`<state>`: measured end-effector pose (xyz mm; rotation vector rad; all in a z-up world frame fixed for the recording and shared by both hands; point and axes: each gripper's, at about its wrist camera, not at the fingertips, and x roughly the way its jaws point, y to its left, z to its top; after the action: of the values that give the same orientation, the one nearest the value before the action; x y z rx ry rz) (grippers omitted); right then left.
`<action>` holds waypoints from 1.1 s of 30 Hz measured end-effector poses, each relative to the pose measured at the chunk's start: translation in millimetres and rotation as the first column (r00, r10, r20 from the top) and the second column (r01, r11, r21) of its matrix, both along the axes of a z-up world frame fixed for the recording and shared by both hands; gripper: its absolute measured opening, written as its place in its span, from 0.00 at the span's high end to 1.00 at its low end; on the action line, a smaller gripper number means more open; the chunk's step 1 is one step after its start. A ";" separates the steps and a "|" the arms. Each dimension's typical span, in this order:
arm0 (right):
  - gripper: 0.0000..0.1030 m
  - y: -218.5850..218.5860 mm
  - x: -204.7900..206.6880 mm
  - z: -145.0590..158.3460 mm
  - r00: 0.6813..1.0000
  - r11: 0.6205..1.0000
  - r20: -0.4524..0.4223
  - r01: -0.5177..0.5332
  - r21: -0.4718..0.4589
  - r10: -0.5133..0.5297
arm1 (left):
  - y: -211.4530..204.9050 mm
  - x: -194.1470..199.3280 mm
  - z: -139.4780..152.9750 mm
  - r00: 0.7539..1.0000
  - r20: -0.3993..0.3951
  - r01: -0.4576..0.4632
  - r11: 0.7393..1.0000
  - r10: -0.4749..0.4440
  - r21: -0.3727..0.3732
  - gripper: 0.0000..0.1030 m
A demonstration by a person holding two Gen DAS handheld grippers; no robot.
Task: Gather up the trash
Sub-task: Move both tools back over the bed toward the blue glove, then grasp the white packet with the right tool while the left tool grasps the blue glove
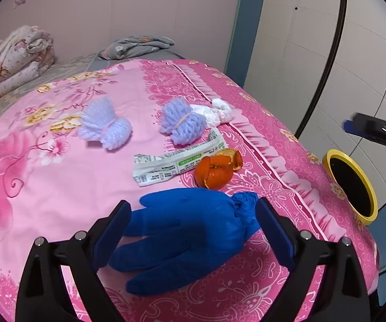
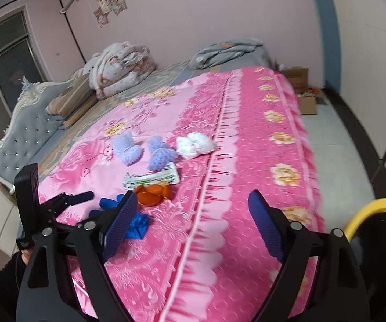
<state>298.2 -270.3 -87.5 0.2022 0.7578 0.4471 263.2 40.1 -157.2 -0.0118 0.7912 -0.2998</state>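
A blue rubber glove [image 1: 182, 230] lies flat on the pink bedspread [image 1: 58, 187], between the wide-apart fingers of my left gripper [image 1: 193, 209]; the pads do not visibly squeeze it. Just beyond it are an orange peel [image 1: 215, 171], a crumpled printed wrapper [image 1: 171, 162] and a white tissue wad [image 1: 219, 111]. My right gripper [image 2: 194, 198] stands open over the bedspread's edge with nothing between its fingers. In the right wrist view the peel [image 2: 152, 194], wrapper [image 2: 152, 179], tissue [image 2: 195, 145] and part of the glove [image 2: 136, 225] lie to its left. A yellow-rimmed bin [image 1: 351, 185] stands beside the bed.
Two lavender yarn bundles [image 1: 104, 126] [image 1: 182, 120] lie further in on the bed. A folded quilt [image 2: 123, 64] and pillows sit near the grey headboard [image 2: 18, 139]. Cardboard boxes [image 2: 304, 91] stand on the floor by the far wall. The bin [image 2: 375, 209] is at my right gripper's right.
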 end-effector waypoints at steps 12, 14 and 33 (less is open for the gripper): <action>0.27 66.3 87.5 -50.7 0.980 0.988 -0.128 -0.151 0.009 0.151 | -1.5 19.0 -20.7 0.995 -0.060 0.071 0.996 -0.074 -0.056 0.13; 0.28 77.8 99.8 -58.5 0.975 0.984 -0.141 -0.177 -0.005 0.174 | -0.3 21.1 -22.8 0.995 -0.063 0.078 0.994 -0.082 -0.077 0.13; 0.52 125.3 144.2 -97.4 0.936 0.961 -0.237 -0.274 -0.025 0.261 | -11.9 26.0 -39.7 0.984 -0.082 0.150 0.983 -0.159 -0.107 0.46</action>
<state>442.4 -145.0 -184.9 0.0968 1.0330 0.6671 289.3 28.1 -196.8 -0.0590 0.8677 -0.4888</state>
